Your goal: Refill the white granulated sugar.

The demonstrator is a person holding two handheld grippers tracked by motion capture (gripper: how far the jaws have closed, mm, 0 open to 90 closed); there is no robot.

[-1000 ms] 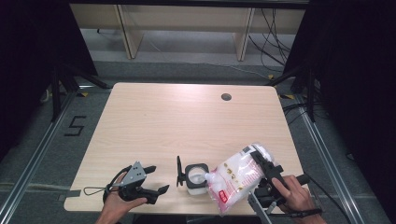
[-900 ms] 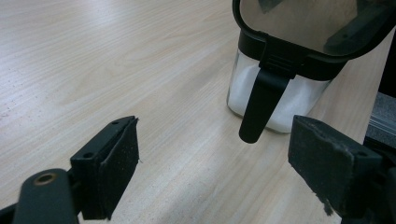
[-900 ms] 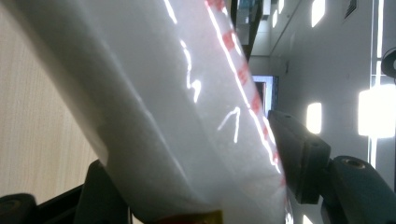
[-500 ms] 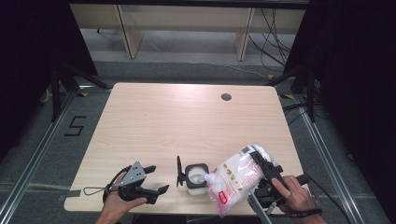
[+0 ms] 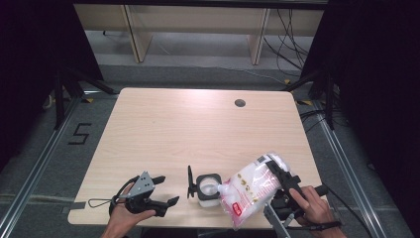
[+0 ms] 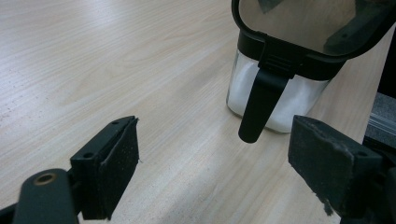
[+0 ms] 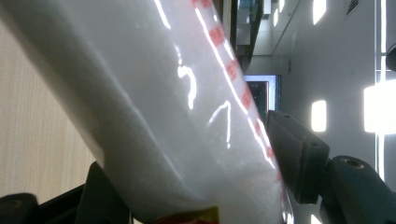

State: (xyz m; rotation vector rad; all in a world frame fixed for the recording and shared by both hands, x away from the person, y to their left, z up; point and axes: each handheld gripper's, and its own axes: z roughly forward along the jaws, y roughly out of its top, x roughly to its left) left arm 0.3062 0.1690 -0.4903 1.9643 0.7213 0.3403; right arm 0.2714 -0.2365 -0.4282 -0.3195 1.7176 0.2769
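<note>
On the light wooden surface [image 5: 198, 129], a small square clear container with a black rim [image 5: 208, 189] is standing near the front edge, and it is holding white powder inside. Its black-framed hinged lid [image 5: 190, 181] is standing open and upright on the container's left side. The right hand-held gripper [image 5: 280, 174] is clenching a soft clear plastic bag with red print, full of white grains [image 5: 250, 187], and is holding it tilted so that the bag's lower end is lying over the container's open mouth. In the right gripper view the bag [image 7: 187, 107] is sitting between the two black jaws, pressed from both sides. The left hand-held gripper [image 5: 166, 190] is resting low at the front left of the surface, well apart from the bag, with its jaws spread and nothing between them. In the left gripper view the container [image 6: 275, 93] is standing just ahead of the open jaws, and a black tab of the lid [image 6: 259, 105] is hanging down over its glass wall.
</note>
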